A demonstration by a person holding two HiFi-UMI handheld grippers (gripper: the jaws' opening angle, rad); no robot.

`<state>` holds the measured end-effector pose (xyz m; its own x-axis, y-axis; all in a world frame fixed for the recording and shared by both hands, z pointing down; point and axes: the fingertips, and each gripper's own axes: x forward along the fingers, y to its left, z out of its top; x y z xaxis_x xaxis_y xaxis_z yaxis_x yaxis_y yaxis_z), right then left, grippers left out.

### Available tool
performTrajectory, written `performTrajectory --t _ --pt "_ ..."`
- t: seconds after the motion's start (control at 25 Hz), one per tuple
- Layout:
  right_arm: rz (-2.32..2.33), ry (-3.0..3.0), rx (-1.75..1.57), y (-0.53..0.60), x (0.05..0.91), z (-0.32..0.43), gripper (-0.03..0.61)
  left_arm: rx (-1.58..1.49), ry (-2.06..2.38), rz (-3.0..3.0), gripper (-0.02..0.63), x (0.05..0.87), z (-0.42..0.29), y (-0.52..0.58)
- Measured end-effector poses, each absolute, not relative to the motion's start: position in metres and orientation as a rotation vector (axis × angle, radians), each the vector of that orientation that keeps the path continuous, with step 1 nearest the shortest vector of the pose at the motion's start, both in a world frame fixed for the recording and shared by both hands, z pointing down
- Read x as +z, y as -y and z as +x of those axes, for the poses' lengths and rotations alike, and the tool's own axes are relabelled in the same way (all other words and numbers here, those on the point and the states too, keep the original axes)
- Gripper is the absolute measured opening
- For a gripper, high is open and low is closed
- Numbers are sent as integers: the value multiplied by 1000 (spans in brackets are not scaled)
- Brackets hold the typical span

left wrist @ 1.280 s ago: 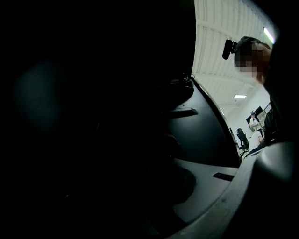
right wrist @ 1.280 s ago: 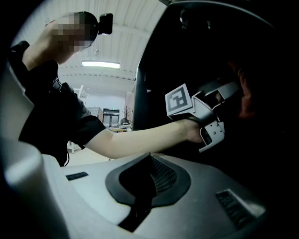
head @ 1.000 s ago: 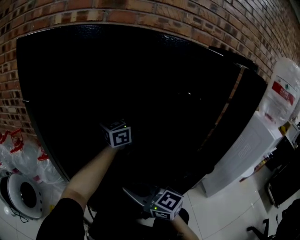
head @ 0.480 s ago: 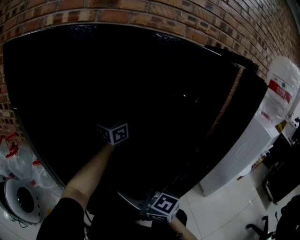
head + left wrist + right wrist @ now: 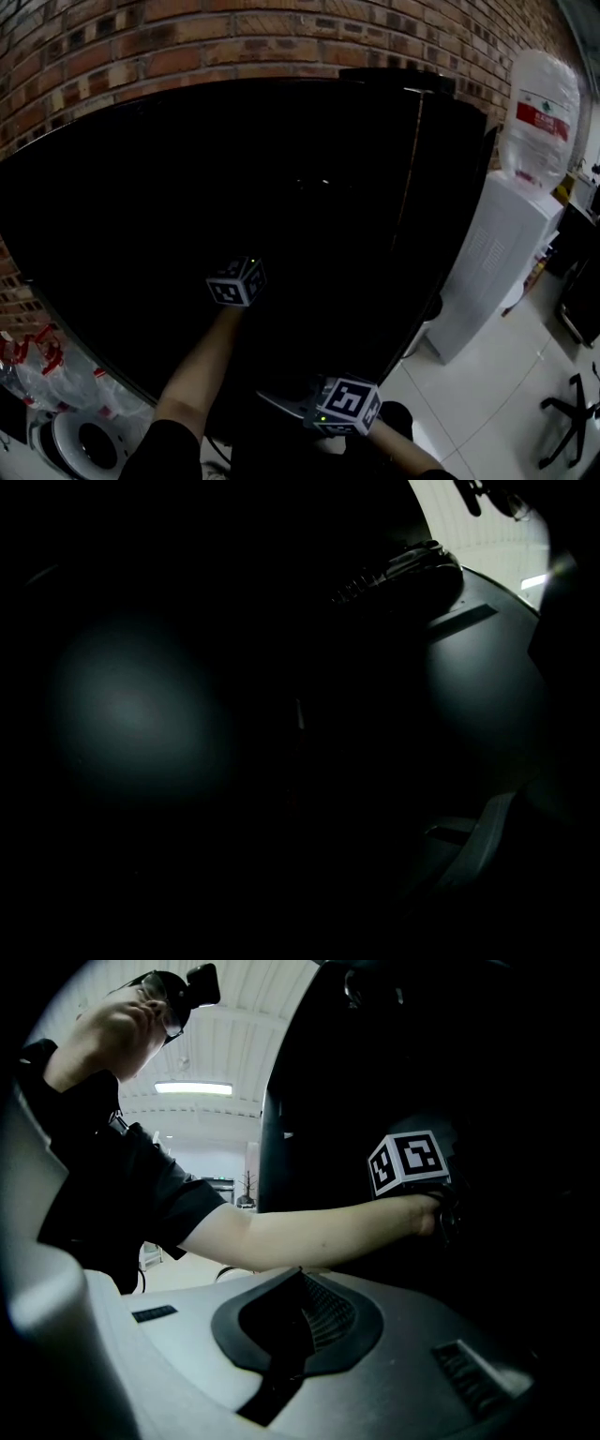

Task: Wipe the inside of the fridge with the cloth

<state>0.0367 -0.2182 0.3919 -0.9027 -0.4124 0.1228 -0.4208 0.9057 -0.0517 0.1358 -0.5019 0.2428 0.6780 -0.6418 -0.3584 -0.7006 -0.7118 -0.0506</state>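
**Both grippers closed at the black fridge, cloth not to be made out**

The fridge [image 5: 281,187] is a tall, glossy black mass that fills everything ahead of both grippers. It is so dark that no shelf, wall or door edge shows ahead of them. No view shows the cloth clearly enough to place it.

The left gripper [image 5: 239,279] is the further forward, its marker cube lit against the black and its nose lost in the dark of the fridge. Its own view is almost wholly black, with only a faint grey sheen of its own body low on the right. Its jaws are closed, and nothing can be seen between them in the dark. Behind it the person's bare forearm [image 5: 202,366] runs back to a black sleeve.

The right gripper [image 5: 300,1288] is held lower and nearer the person, behind and to the right of the left one. Its ribbed black pads meet with nothing between them. Looking along its jaws, the left forearm crosses just above them, and the left cube stands up and to the right against the fridge.

Beyond the fridge rises a brick wall [image 5: 187,47]. Off to the right gripper's right stands a white water dispenser [image 5: 487,262], with a bottle [image 5: 539,117] on top, on a pale tiled floor [image 5: 487,412]. Well to the left gripper's left, low down, lie clear plastic bags [image 5: 37,366] with red handles.
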Motion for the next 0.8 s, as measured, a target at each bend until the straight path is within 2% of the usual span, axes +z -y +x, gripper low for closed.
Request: performTrajectory --t 0.4,0.8 --pt "720 2951 89 199 382 45 5 631 -1022 -2778 46 236 102 431" --pt "727 2931 27 158 372 57 5 475 -652 -2939 46 280 116 323"
